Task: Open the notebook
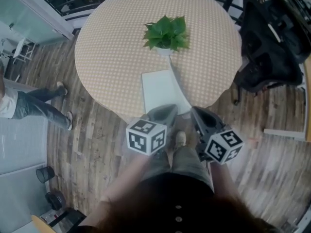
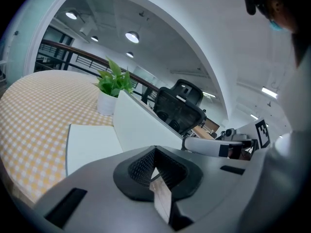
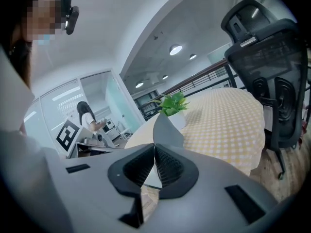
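Note:
A white notebook lies near the front edge of the round checked table. Its cover stands up on edge at the right side of the page. My right gripper is shut on the near end of that cover, which rises from the pad tips in the right gripper view. My left gripper hovers at the notebook's near edge, shut, with nothing between its pads. In the left gripper view the flat page lies ahead on the left, and the raised cover slants just to its right.
A potted green plant stands on the table just beyond the notebook. A black office chair sits at the table's right side. A person stands on the wooden floor at the left, near glass partitions. Small dark bins are at the lower left.

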{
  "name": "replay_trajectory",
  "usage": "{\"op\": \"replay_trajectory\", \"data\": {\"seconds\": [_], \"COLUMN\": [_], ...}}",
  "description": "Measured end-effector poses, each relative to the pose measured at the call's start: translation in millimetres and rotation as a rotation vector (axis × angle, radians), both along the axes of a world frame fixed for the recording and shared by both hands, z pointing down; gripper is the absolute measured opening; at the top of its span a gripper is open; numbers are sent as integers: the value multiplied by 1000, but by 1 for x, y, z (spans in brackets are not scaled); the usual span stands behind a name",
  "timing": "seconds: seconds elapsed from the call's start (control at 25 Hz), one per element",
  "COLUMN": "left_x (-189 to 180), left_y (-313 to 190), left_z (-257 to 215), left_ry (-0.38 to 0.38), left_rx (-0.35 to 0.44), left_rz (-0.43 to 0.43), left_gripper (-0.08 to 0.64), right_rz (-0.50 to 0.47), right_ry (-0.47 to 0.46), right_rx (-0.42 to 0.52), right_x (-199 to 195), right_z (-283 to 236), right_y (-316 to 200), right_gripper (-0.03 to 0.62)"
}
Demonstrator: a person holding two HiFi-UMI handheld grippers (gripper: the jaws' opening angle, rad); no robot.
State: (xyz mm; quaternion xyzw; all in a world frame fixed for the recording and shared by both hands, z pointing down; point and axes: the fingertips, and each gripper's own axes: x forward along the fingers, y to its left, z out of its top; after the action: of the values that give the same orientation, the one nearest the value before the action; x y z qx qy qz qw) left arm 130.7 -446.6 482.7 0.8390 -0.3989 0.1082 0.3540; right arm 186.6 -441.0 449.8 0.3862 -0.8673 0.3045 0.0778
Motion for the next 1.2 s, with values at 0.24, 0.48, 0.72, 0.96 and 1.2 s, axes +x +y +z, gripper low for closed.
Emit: {"op": "replay_trajectory", "data": {"seconds": [0.24,0.48,0.72,0.96,1.2], "left_x": [34,62,76,82,91], "left_y": [-14,-22,-26,-26,-21], "left_z": [4,13,25,38,50], "left_ry": [6,11,17,15,8], "left_rx": [-6,-21,-46,-76,-108], "left_rz": [23,39,36,30,48], "left_gripper": [11,11,11,11,11], "right_rz": [25,39,36,42,72], "right_ry": [30,14,19,28,73], "right_rx": [-28,-80,-123,-164,-209], "right_x": [38,63,80,93,107], "right_z": [10,23,38,55,78], "right_y": [-7,-12,-19,-21,-22], "right_gripper": [21,21,23,25,25]}}
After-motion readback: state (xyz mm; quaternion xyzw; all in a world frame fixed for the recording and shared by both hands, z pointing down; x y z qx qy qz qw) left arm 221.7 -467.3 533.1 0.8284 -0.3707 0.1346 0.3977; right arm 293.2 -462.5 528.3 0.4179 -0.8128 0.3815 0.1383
